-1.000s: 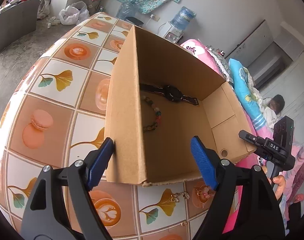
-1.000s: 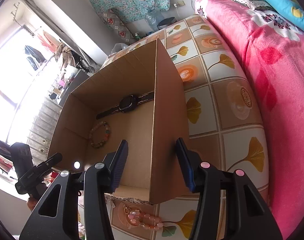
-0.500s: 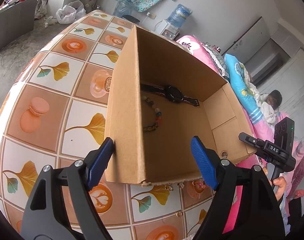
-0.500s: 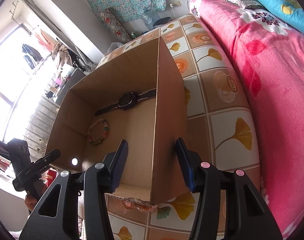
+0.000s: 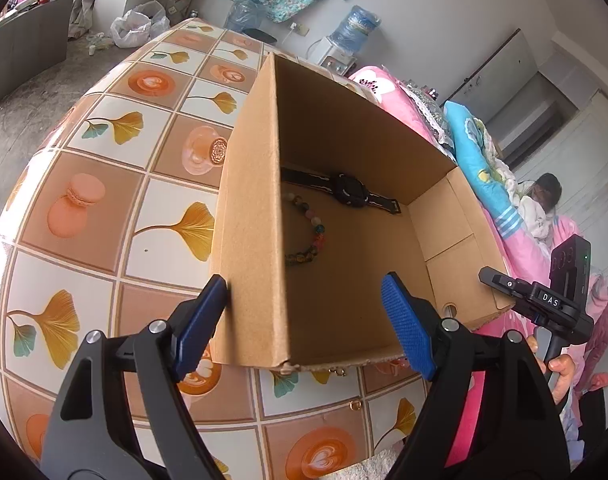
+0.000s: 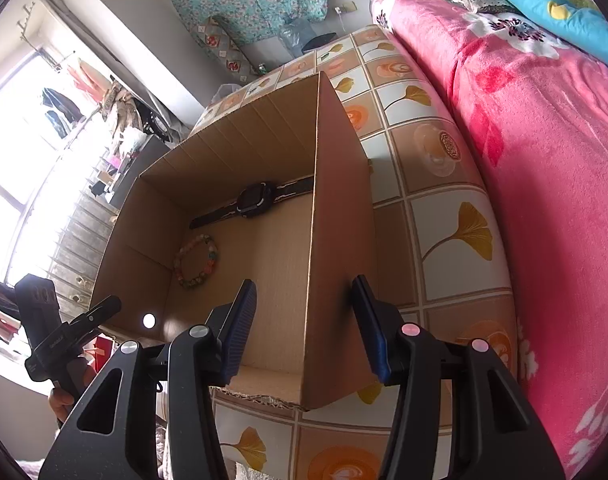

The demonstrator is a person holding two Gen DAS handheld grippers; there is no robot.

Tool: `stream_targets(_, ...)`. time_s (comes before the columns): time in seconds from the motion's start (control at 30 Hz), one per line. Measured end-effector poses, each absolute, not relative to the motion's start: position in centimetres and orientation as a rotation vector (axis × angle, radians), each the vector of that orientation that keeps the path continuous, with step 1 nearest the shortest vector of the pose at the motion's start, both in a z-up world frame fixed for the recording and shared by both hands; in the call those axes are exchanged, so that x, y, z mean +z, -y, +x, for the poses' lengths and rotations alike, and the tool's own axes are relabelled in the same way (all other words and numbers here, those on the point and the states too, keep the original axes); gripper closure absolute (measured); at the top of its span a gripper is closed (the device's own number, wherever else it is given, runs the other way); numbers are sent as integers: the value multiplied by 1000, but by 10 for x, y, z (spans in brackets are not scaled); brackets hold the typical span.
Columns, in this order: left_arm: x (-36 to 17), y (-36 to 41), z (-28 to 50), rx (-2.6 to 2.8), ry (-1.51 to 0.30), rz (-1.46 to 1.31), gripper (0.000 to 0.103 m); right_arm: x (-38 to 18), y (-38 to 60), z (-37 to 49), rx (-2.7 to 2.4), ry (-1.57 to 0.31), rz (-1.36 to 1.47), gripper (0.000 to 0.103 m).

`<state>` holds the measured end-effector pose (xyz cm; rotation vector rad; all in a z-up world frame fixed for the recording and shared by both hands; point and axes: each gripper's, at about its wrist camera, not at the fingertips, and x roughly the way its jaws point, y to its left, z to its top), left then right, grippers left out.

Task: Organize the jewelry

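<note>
An open cardboard box (image 5: 248,240) (image 6: 344,240) stands on the tiled-pattern table (image 5: 104,200). Inside lie a black wristwatch (image 5: 348,196) (image 6: 258,200) and a multicoloured bead bracelet (image 5: 314,236) (image 6: 196,258). My left gripper (image 5: 304,282) is open astride the box's left wall, one finger outside against it, the other inside. My right gripper (image 6: 304,282) is open astride the right wall the same way. Bits of a gold chain (image 5: 338,372) peek from under the box's near edge. A small gold ring (image 5: 354,404) lies on the table in front.
A bed with a pink blanket (image 6: 544,200) runs along the table's right side, and a person lies (image 5: 544,200) on it further back. A water dispenser (image 5: 352,32) stands by the far wall. The table's near edge is close below the box.
The box has slid toward me across the table, together with both grippers. It now covers the pink bead bracelet and most of the chain that lay before its near edge.
</note>
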<state>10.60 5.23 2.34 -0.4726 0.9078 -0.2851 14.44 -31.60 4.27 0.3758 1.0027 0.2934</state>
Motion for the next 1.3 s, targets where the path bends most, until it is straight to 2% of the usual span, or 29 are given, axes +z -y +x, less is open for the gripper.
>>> stream_targets(1.0, 23, -52, 92, -276, -899, -463, 28, 38, 316, 137, 287, -995, 382, 54)
stream_targets(1.3, 28, -50, 92, -267, -869, -447, 25, 38, 323, 132, 301, -967, 443, 53)
